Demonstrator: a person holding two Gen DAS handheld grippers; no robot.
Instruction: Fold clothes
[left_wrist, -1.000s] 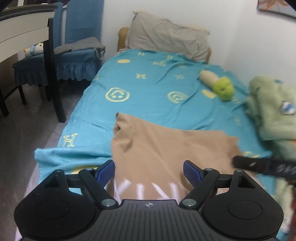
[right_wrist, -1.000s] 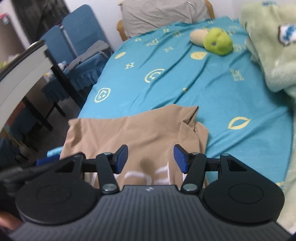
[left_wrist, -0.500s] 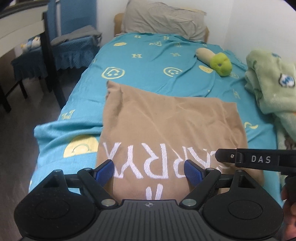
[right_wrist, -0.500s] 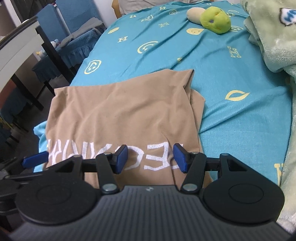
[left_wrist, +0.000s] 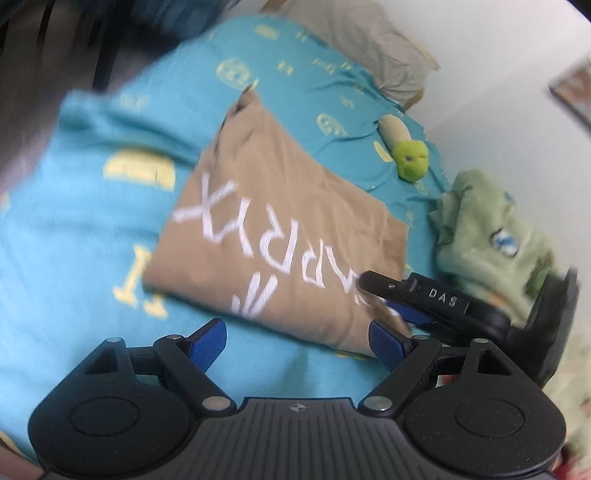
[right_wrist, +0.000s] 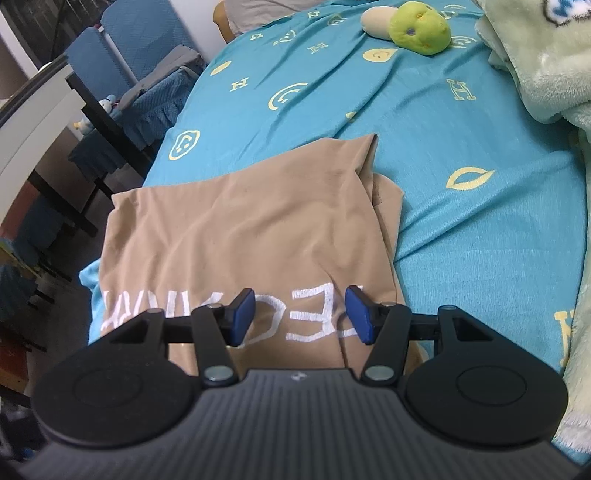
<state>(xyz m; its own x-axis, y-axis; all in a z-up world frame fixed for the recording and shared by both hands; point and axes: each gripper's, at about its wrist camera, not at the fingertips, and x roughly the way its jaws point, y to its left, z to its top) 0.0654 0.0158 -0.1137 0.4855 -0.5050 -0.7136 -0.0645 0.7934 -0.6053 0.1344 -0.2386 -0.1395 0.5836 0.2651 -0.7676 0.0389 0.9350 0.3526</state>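
A tan T-shirt with white lettering (left_wrist: 280, 221) lies folded flat on the teal bedsheet (left_wrist: 66, 229); it also shows in the right wrist view (right_wrist: 251, 236). My left gripper (left_wrist: 297, 341) is open and empty, hovering above the shirt's near edge. My right gripper (right_wrist: 299, 315) is open and empty above the lettered end of the shirt. The right gripper also shows in the left wrist view (left_wrist: 424, 299) at the shirt's right corner. The left wrist view is tilted and blurred.
A green and beige plush toy (right_wrist: 410, 26) lies further up the bed. A pale green fleece blanket (right_wrist: 546, 74) is heaped at the right. A grey pillow (left_wrist: 354, 44) sits at the head. Blue chairs (right_wrist: 136, 70) and a dark table (right_wrist: 40, 122) stand left.
Both grippers have pulled back from the shirt, so its white lettering has come into view. The left gripper has since swung and tilted. Both stay open.
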